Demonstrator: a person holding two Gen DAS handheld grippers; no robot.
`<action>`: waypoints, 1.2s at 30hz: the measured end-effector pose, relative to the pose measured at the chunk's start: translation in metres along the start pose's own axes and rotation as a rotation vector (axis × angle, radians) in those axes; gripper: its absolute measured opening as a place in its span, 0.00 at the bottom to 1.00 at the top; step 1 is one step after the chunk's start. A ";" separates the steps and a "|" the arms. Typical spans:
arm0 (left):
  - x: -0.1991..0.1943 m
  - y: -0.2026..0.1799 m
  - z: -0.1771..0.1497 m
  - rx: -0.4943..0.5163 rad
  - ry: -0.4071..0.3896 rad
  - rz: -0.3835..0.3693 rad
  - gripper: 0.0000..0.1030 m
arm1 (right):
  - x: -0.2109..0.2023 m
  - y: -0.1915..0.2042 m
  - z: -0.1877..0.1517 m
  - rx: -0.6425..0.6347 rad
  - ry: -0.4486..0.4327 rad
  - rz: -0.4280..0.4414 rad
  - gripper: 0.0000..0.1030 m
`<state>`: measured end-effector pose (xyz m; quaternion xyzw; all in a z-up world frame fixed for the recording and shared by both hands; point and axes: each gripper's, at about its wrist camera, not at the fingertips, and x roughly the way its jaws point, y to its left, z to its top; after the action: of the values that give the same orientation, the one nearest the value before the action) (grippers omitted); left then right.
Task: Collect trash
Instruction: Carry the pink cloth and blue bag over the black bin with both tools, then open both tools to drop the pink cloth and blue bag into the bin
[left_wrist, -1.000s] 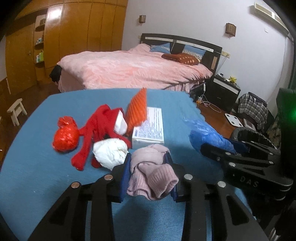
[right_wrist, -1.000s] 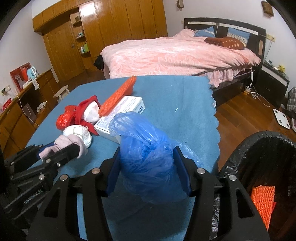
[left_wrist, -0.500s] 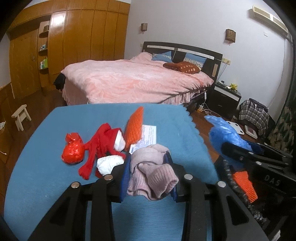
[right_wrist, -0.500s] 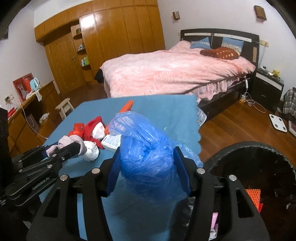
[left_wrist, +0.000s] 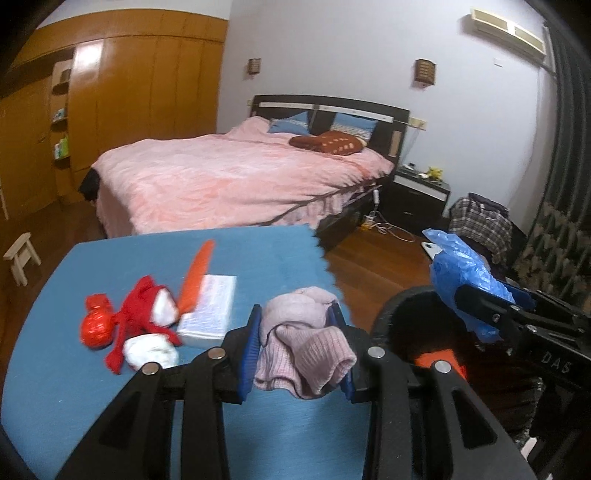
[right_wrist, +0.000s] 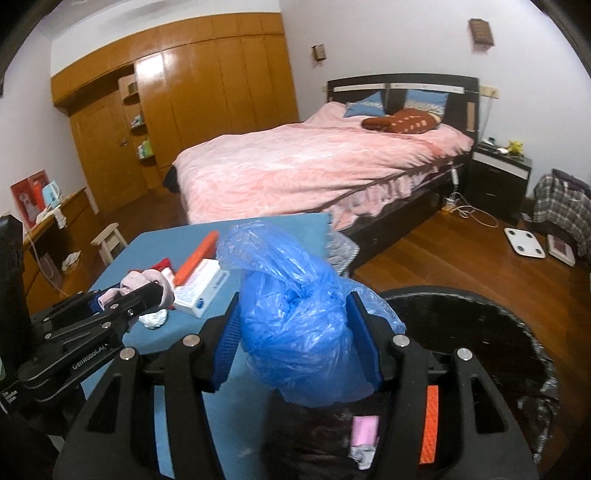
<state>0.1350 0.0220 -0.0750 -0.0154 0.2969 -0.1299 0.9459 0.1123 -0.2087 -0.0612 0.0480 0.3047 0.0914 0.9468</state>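
My left gripper (left_wrist: 300, 350) is shut on a bundle of pink knit cloth (left_wrist: 303, 347), held above the near edge of the blue table (left_wrist: 74, 406). My right gripper (right_wrist: 297, 343) is shut on a knotted blue plastic bag (right_wrist: 295, 325), which hangs over the rim of a black-lined trash bin (right_wrist: 517, 332). That bag (left_wrist: 461, 273) and the bin (left_wrist: 406, 306) also show at the right of the left wrist view. Inside the bin lie an orange mesh piece (right_wrist: 430, 424) and a pink scrap (right_wrist: 364, 432).
On the table remain a red plastic ball (left_wrist: 96, 325), a red cloth (left_wrist: 136, 314), a white wad (left_wrist: 149, 350), an orange mesh sleeve (left_wrist: 195, 277) and a white box (left_wrist: 210, 306). A pink bed (left_wrist: 236, 184) stands behind; wooden floor, a stool (left_wrist: 20, 254) and a scale (right_wrist: 524, 242) lie around.
Both grippers rose and moved right, away from the table's middle toward the bin. The blue bag now hangs over the bin's opening; the pink cloth sits near the table's right edge.
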 end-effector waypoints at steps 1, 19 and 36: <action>0.001 -0.005 0.001 0.005 -0.001 -0.008 0.34 | -0.004 -0.007 -0.001 0.007 -0.002 -0.013 0.52; 0.031 -0.108 0.003 0.097 0.009 -0.177 0.34 | -0.034 -0.098 -0.034 0.110 -0.002 -0.186 0.53; 0.056 -0.144 -0.008 0.109 0.075 -0.269 0.57 | -0.042 -0.137 -0.058 0.157 0.024 -0.277 0.65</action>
<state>0.1405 -0.1305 -0.0974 0.0013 0.3196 -0.2718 0.9077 0.0647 -0.3491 -0.1043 0.0785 0.3260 -0.0636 0.9400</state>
